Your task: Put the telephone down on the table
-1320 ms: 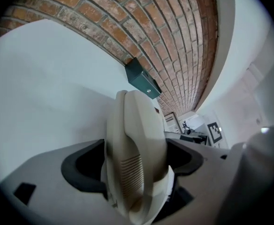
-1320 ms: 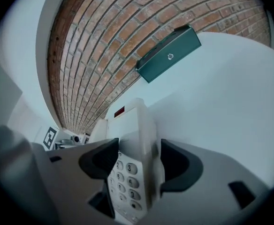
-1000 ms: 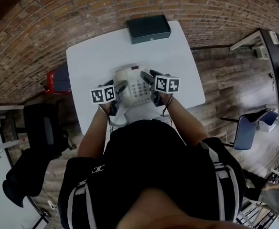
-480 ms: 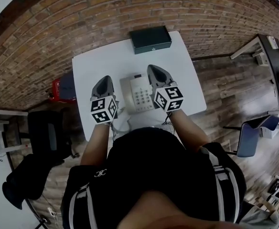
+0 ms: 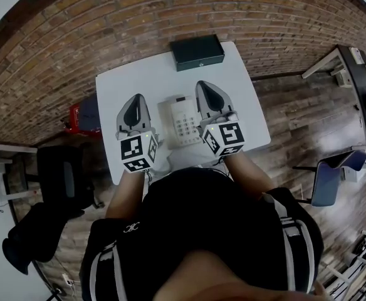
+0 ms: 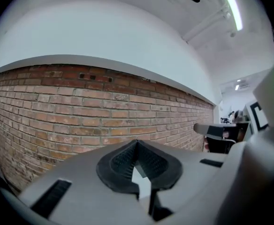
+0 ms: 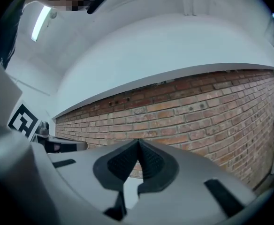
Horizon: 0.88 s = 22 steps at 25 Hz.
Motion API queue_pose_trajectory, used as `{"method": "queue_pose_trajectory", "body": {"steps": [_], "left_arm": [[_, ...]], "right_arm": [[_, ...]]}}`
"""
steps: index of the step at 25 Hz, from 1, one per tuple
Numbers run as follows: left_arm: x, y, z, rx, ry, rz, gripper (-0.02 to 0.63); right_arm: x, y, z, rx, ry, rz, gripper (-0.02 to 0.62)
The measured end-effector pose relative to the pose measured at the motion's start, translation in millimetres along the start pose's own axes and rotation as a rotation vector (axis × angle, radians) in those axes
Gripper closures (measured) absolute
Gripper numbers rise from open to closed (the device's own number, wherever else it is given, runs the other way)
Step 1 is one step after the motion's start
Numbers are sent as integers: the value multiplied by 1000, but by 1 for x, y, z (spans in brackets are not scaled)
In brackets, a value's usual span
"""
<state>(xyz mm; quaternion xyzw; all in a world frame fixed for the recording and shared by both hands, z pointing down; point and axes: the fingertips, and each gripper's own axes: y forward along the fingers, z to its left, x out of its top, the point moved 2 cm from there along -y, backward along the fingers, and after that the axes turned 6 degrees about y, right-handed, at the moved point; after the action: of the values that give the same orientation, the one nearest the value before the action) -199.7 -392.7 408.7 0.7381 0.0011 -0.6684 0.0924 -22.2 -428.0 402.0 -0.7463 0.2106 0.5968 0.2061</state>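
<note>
A white push-button telephone lies flat on the white table, near its front edge. Both grippers are lifted well above it and point level toward the brick wall. My left gripper hangs to the left of the telephone, my right gripper to the right. Neither touches it. In the left gripper view the dark pads of the left gripper meet at the tip with nothing between them. The right gripper looks the same in its own view, pads together and empty.
A dark green box sits at the table's far edge against the brick wall. A red item and a black chair stand left of the table; another chair stands on the wood floor at the right.
Both grippers were low and open at the telephone's sides; they have risen, turned level and shut empty. The telephone stays on the table.
</note>
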Motion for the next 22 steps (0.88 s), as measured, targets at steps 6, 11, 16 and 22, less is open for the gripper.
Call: {"method": "queue_pose_trajectory", "body": {"steps": [6,11,16,22], "left_arm": [[-5,-1,-2,4,11,31,603],[-9,-1,-8,-11,14,48,603],[-14,-1,-7,-11,-9,65,604],[-20,-1,0,-18,-47,79,603]], "right_arm": [[-9,-2,-2,0,29,33,597],[-13,-3,-1,11,45,47,597],[-19,-2,5,28,37,68,597],[-23,2,12,41,42,76,597]]}}
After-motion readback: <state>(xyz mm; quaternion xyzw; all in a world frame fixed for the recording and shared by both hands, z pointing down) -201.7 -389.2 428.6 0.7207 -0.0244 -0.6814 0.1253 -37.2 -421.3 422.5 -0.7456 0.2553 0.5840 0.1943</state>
